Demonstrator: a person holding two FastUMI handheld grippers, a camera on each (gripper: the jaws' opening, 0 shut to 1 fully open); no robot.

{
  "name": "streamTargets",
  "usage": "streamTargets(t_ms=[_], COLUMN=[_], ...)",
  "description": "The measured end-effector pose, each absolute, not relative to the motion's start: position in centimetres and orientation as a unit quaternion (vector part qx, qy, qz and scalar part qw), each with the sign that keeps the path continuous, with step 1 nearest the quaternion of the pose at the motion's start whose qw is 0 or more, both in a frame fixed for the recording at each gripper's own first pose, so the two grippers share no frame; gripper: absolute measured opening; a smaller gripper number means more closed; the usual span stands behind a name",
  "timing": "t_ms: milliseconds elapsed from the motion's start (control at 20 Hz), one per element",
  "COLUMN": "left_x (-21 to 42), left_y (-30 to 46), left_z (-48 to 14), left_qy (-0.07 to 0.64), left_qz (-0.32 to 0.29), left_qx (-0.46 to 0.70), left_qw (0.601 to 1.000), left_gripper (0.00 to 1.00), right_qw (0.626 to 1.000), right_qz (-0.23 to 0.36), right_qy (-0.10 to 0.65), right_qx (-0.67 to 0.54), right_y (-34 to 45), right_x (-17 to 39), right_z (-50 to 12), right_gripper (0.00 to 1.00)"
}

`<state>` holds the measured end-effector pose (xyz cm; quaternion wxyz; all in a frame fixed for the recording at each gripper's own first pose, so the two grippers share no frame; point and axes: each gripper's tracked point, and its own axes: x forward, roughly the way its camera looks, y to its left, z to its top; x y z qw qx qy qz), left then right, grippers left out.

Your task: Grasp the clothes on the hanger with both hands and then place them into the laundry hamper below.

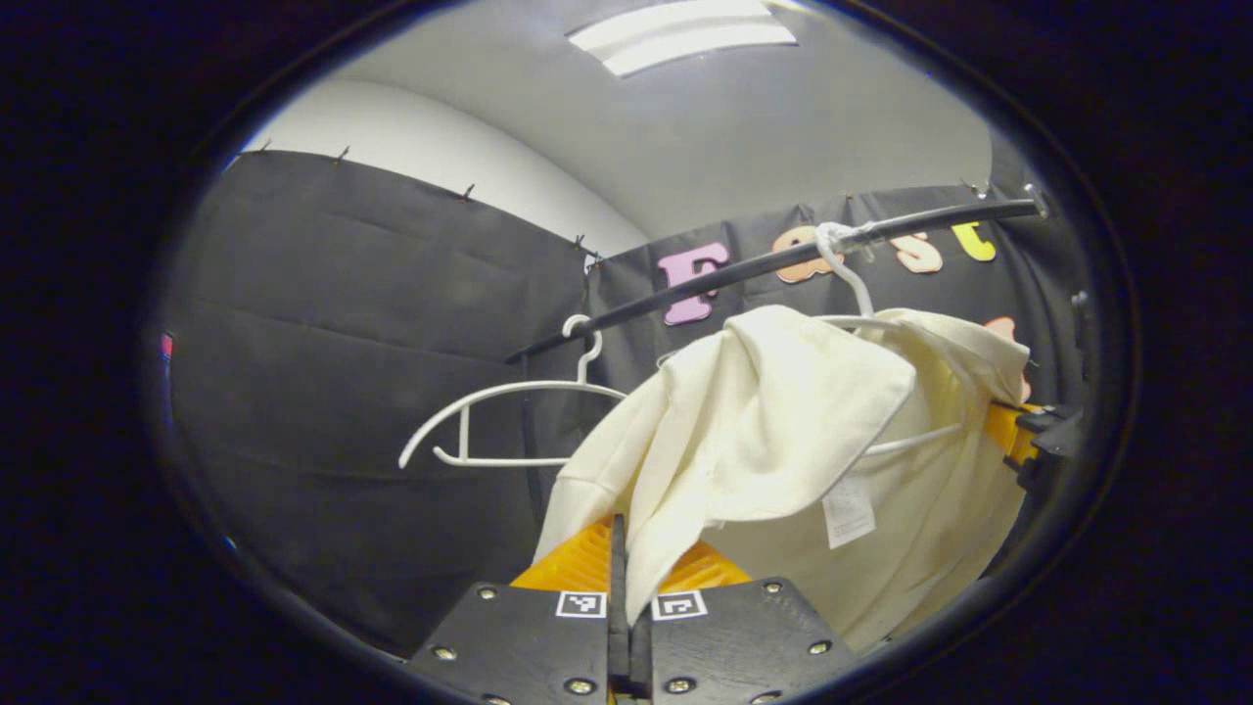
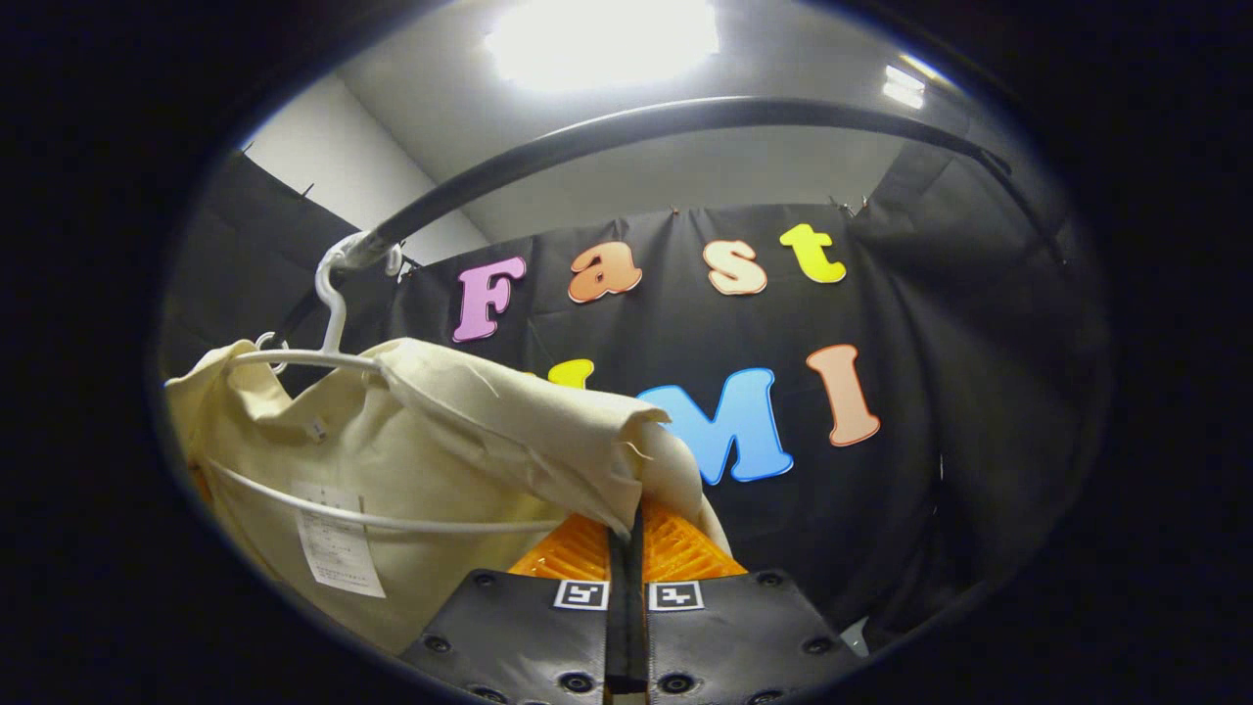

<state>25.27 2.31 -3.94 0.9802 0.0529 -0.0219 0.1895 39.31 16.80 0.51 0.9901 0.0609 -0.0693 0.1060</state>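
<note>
One cream garment (image 1: 783, 421) hangs lengthwise down from one of two white hangers (image 1: 509, 421) on the rail (image 1: 764, 259); left gripper (image 1: 626, 548) and right gripper (image 2: 626, 534) jaws are each clamped on its cloth.

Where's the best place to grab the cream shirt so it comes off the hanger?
Grip the cream shirt at its two outer shoulder edges, one gripper from each side. The cloth folds over the hanger's arms there, giving loose edges to pinch. The left gripper and right gripper look already closed on such folds.
</note>
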Motion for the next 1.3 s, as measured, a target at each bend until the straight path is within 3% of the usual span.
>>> streamTargets(t_ms=[650, 1300], left_x=[25.7, 30.5], left_y=[6.6, 9.7], left_z=[5.4, 0.3], left_qy=[-0.11, -0.056], left_qz=[0.215, 0.201], left_qx=[0.097, 0.043], left_qw=[0.966, 0.977], left_gripper=[0.01, 0.02], right_qw=[0.99, 0.992], right_qz=[0.07, 0.12], right_qy=[-0.118, -0.037], right_qx=[0.021, 0.014], right_y=[13.3, 16.5], right_x=[44.3, 48.9], right_z=[3.8, -4.1], right_gripper=[0.0, 0.01])
